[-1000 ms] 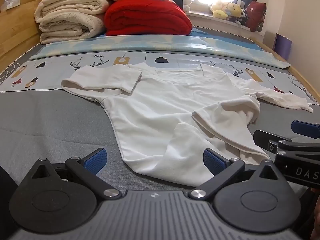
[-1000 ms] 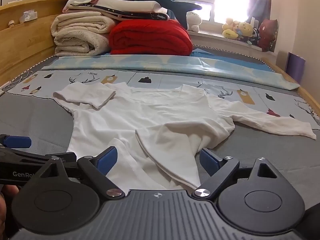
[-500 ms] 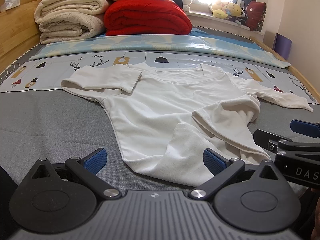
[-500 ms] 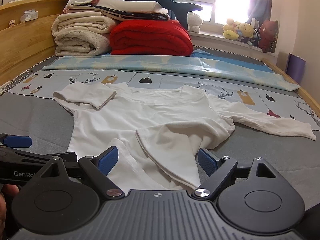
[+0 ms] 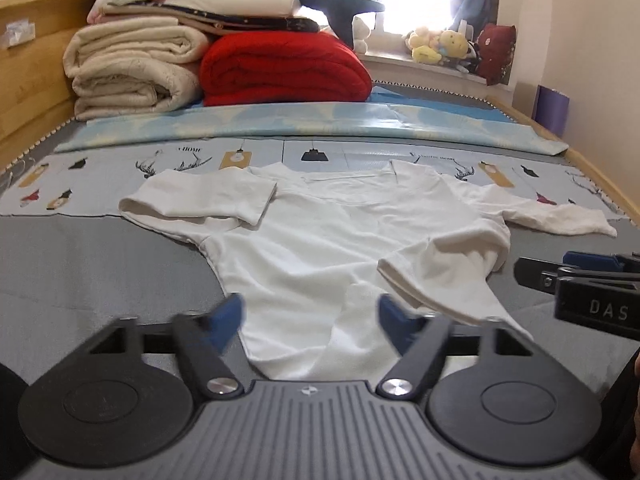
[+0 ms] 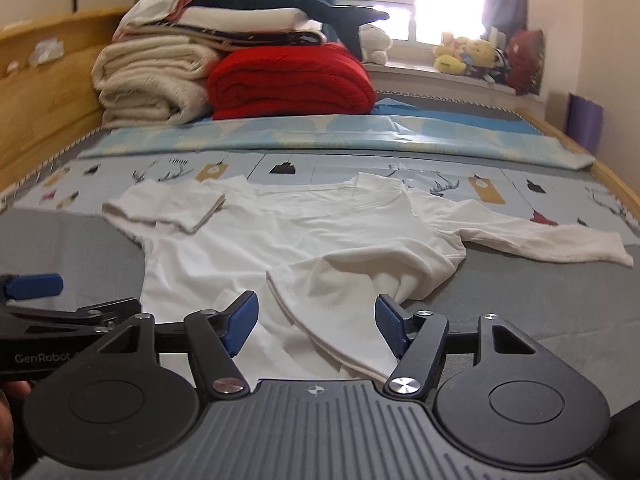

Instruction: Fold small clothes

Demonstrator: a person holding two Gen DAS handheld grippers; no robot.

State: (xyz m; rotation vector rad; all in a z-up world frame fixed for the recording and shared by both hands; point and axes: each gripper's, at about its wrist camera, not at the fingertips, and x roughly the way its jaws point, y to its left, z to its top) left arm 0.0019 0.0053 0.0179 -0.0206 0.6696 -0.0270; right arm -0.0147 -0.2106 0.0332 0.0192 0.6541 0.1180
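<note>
Covering the bed is a grey mattress pad (image 5: 92, 264), with a printed pale-blue sheet (image 5: 360, 156) across its middle. A white shirt (image 5: 320, 248) lies spread on both, hem nearest the cameras. The left gripper (image 5: 310, 314) and right gripper (image 6: 316, 320) have just been closing; both jaws stand partly apart with the hem between them, pads not pressing. Folded cream blankets (image 6: 148, 84) and a red blanket (image 6: 288, 80) sit by the wooden headboard (image 5: 28, 60); plush toys (image 6: 464, 56) line the windowsill.
</note>
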